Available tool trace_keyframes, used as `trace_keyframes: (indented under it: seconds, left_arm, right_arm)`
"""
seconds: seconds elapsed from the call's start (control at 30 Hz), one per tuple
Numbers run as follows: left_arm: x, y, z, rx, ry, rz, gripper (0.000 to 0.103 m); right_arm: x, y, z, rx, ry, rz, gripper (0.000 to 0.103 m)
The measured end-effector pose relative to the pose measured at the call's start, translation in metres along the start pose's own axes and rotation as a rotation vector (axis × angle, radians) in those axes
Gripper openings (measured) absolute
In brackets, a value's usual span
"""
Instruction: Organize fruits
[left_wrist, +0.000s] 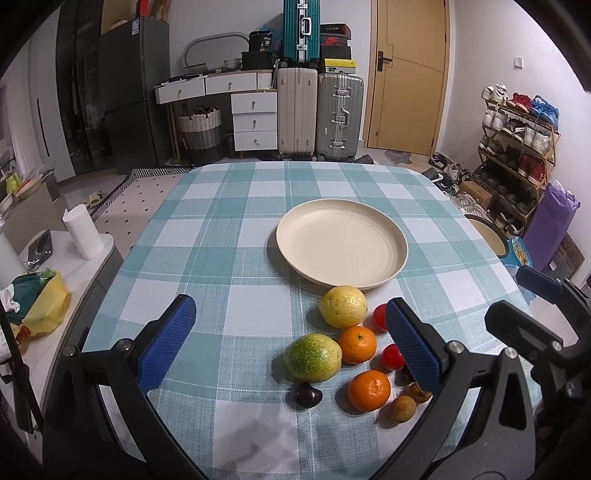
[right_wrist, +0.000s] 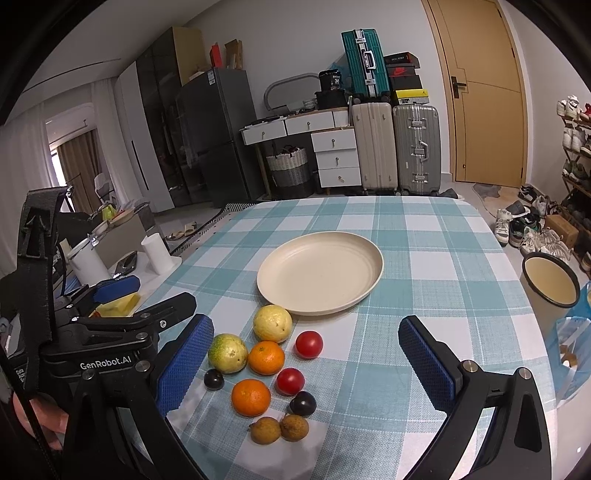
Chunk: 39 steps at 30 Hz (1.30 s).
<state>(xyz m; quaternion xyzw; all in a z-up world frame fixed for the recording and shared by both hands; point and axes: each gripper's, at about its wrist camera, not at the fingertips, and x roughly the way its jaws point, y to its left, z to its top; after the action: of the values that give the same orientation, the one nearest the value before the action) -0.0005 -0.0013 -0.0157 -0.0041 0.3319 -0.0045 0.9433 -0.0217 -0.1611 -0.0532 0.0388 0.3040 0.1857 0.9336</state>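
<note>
Right wrist view shows both claws, left claw (left_wrist: 291, 339) and right claw (right_wrist: 306, 365), held apart and empty above the fruits (right_wrist: 266, 357) clustered near the counter's (right_wrist: 424, 258) near edge, just before the empty plate (right_wrist: 320, 272), presumably their destination.

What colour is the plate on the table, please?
Cream, plain; the plate shows best in the right wrist view.

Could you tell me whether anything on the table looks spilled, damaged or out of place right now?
Nothing stands out. The cream plate sits flat and bare on the checked tablecloth. The fruits lie whole in a loose cluster in front of it, the yellow guava nearest its rim. Both tools are open, holding nothing.
</note>
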Motion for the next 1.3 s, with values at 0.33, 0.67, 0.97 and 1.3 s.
trace_keyframes:
  seconds: [0.33,0.67,0.97,1.3]
  left_arm:
    - [0.002,0.001,-0.002,-0.003,0.003,0.001,0.103]
    - [0.011,0.003,-0.008,-0.009,0.026,-0.011,0.102]
    - [0.019,0.003,-0.009,-0.013,0.043,-0.015,0.102]
    - [0.048,0.014,-0.017,-0.039,0.118,-0.07,0.102]
  right_arm:
    - [0.001,-0.001,-0.001,0.0,0.004,0.002,0.102]
    - [0.001,-0.001,-0.002,0.002,0.008,-0.001,0.102]
    - [0.004,-0.004,-0.007,0.011,0.01,0.003,0.102]
    - [0.016,-0.009,-0.009,0.024,0.032,0.002,0.102]
